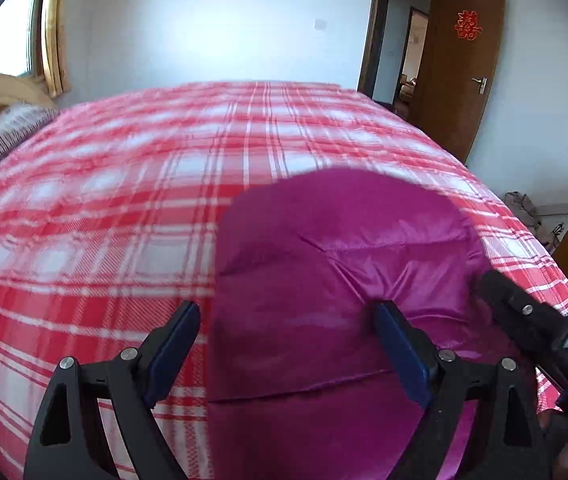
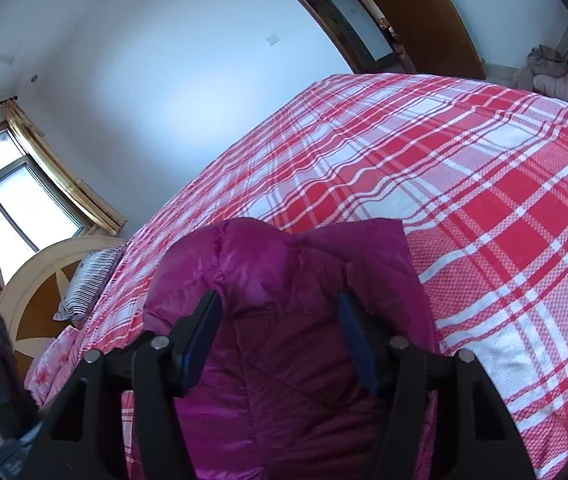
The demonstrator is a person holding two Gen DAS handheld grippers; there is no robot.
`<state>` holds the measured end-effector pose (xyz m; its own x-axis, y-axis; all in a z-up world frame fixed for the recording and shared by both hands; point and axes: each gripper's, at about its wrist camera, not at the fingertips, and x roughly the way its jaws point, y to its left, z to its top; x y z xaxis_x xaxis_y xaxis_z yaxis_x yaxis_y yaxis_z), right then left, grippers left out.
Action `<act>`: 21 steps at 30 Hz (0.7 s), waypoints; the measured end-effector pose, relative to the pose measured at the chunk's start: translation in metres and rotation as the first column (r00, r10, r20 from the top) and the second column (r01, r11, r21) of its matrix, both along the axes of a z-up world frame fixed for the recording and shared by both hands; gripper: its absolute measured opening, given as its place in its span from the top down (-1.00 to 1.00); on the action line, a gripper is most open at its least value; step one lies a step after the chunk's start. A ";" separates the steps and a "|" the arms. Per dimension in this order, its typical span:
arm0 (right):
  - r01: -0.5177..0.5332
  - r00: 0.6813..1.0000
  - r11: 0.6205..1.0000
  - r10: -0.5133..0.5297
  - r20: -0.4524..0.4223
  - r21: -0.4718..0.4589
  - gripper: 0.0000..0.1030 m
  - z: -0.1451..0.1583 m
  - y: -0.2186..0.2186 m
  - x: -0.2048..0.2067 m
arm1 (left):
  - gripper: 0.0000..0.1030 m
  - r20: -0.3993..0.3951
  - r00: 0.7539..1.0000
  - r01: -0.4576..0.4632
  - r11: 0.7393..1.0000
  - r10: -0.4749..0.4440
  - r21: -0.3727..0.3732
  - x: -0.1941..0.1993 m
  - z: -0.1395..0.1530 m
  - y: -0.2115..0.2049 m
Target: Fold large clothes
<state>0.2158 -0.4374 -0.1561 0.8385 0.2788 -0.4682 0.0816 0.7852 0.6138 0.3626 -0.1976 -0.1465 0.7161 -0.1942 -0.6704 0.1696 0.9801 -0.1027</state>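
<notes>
Tongs on the left [image 1: 284, 344] stand wide apart, their blue pads clear of the magenta padded jacket [image 1: 323, 280] that lies between and beneath them; nothing is pinched. The right tongs [image 2: 280, 328] are also parted, and a puffy fold of the same jacket [image 2: 284, 280] bulges up between the pads; whether the pads press on the fabric cannot be told from this view. In the left wrist view the right tongs [image 1: 523, 320] show at the right edge, over the jacket's far side, with pale letters on the black body that look like "DA", cut off by the frame.

The jacket rests on a bed [image 1: 124, 200] covered by a red and white plaid sheet [image 2: 483, 200], near the edge closest to the cameras. A striped pillow [image 2: 88, 284] lies at the head of the bed, against a cream and brown headboard [image 2: 36, 292]. Beyond that is a window [image 2: 16, 200] with gold curtains [image 2: 64, 176]. On the open brown door [image 1: 459, 68] hangs a red paper-cut of the Chinese double-happiness character [image 1: 467, 25]. A heap of pale clothes [image 2: 551, 72] sits on the floor past the bed's foot.
</notes>
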 end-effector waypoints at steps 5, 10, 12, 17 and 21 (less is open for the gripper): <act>-0.016 1.000 1.000 0.016 -0.013 -0.023 -0.20 -0.008 0.003 0.001 | -0.77 -0.021 1.000 -0.001 1.000 0.001 0.009 0.001 -0.008 -0.003; -0.016 0.999 1.000 0.015 -0.034 -0.015 -0.19 -0.016 0.001 0.005 | -0.83 -0.040 0.999 -0.002 1.000 0.003 0.027 0.006 -0.016 -0.007; -0.017 0.999 1.000 0.016 -0.038 -0.007 -0.18 -0.019 -0.001 0.006 | -0.88 -0.054 0.999 -0.007 1.000 0.008 0.025 0.009 -0.019 -0.007; -0.014 0.998 1.000 0.015 -0.054 0.010 -0.17 -0.025 -0.002 0.008 | -0.91 -0.098 0.995 0.001 1.000 0.000 0.006 0.016 -0.026 -0.006; -0.012 0.998 1.000 0.012 -0.065 0.000 -0.17 -0.027 -0.001 0.011 | -0.93 -0.110 0.994 -0.001 1.000 0.002 0.011 0.017 -0.029 -0.007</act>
<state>0.2267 -0.4379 -0.1830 0.8027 0.2885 -0.5220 0.1119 0.7869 0.6069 0.3796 -0.2047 -0.1754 0.6385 -0.1858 -0.7469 0.1565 0.9815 -0.1104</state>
